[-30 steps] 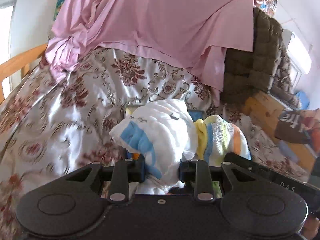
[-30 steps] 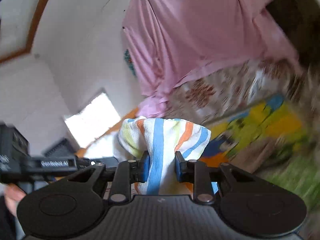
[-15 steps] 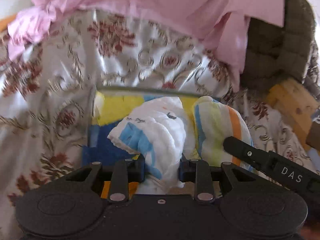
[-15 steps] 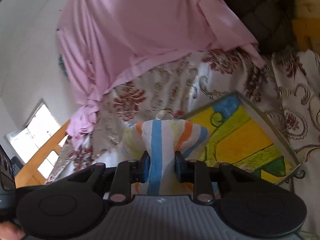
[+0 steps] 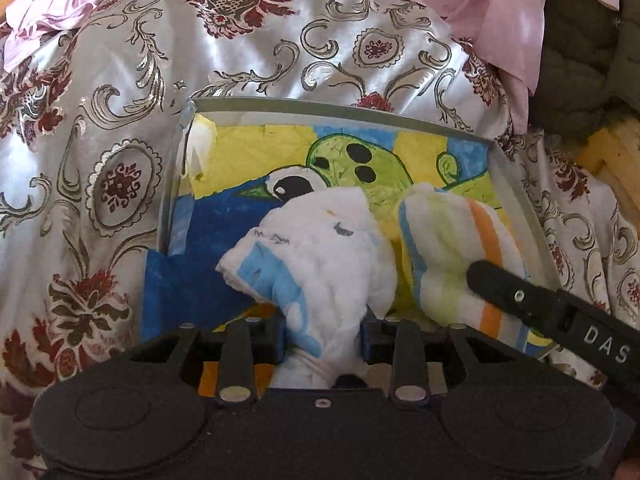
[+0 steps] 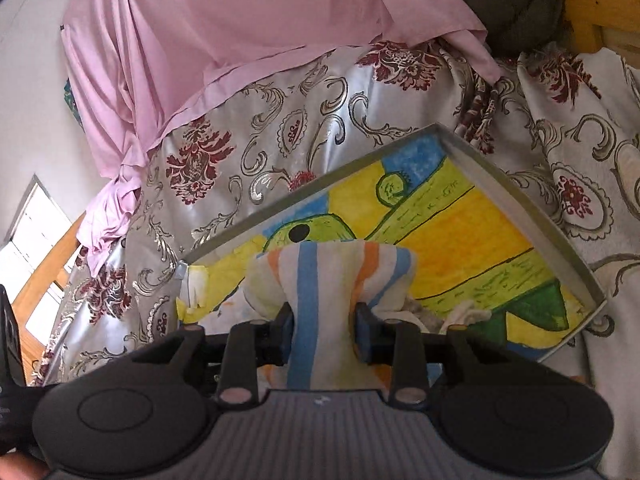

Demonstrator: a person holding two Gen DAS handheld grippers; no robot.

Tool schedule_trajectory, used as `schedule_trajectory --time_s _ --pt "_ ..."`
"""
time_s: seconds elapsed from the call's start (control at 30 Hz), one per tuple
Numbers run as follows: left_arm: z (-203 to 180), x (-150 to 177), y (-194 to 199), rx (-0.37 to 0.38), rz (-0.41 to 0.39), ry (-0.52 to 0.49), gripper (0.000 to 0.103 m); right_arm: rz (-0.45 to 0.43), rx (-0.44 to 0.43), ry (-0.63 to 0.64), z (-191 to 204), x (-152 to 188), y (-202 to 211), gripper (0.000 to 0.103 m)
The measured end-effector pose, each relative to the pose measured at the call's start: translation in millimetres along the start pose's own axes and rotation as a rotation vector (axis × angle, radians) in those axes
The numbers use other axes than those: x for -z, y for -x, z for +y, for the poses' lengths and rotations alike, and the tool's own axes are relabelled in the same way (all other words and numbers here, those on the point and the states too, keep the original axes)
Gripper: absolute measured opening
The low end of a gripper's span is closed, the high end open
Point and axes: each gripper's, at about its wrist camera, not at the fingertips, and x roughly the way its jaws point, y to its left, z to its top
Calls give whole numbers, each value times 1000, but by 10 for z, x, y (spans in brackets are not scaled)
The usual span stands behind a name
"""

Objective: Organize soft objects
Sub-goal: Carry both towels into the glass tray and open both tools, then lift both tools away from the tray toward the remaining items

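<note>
White towel (image 5: 320, 248) and striped towel (image 6: 320, 276) now sit low over the tray (image 5: 340, 105). Left gripper (image 5: 324, 344) and right gripper (image 6: 324, 332) are easing apart, cloth still between — release looks imminent.

Satin-covered bed, one tray on top.
A silvery satin bedspread (image 5: 120, 92) with maroon flowers and grey scrolls fills the left and top of the left wrist view. Directly on it, frame centre, sits a shallow grey-rimmed tray (image 5: 340, 105) with a bright yellow, blue and green drawing on its floor. A pink sheet (image 6: 224, 40) drapes onto the spread along the upper edge.
</note>
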Motion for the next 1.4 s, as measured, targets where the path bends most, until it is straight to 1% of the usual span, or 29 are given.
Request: schedule_trajectory --time_s 0.03,0.07,0.1,0.13,0.27,0.33,0.37,0.43,0.5,0.53,0.57,0.7,0.77,0.83,0.93,1.07,1.1,1.13,1.2,1.4 --pt "-16 3 16 -11 1 -7 38 1 0 0 6 -7 11 46" --pt "-26 12 36 -23 2 -13 39 1 -6 -6 4 -7 22 47" --pt "-31 22 56 -36 1 -17 42 1 -15 -12 3 -22 38 49" --pt "-36 31 83 -47 2 -23 47 6 -23 -19 4 -29 52 55" --pt "-61 65 220 -73 -7 -60 51 -8 -15 3 70 -46 151 63" --pt "-65 91 311 -77 -18 -65 54 -19 -14 16 112 -69 227 71" --pt "-61 115 371 -76 -30 -63 56 -25 -16 20 131 -81 274 73" --pt "-54 178 531 -88 -77 -57 70 -43 -18 37 179 -109 400 78" --pt "-34 239 717 -88 -133 -47 75 -68 -12 63 235 -138 539 82" --pt "-24 262 814 -87 -156 -44 75 -81 -7 73 266 -153 622 84" --pt "-13 284 915 -85 -176 -40 76 -92 -6 79 290 -165 699 85" --pt "33 368 1341 -76 -272 -3 84 -134 -2 107 402 -171 1035 91" --pt "65 419 1566 -71 -317 14 86 -162 -10 119 460 -155 1215 93" --pt "82 466 1775 -65 -357 19 90 -187 -13 131 517 -135 1399 96" --pt "86 559 2045 -63 -410 17 93 -222 -10 146 588 -59 1674 102" --pt "49 736 2366 -54 -469 -4 98 -273 -8 171 675 74 2002 103" --pt "39 789 2435 -53 -485 -8 101 -288 -17 178 694 114 2082 103" --pt "21 853 2514 -54 -507 -13 102 -312 -33 185 713 169 2172 103" --pt "-10 964 2629 -54 -538 -24 102 -356 -48 196 749 285 2337 103" --pt "-39 1293 2919 -35 -585 -36 102 -450 -25 292 913 669 2758 103"
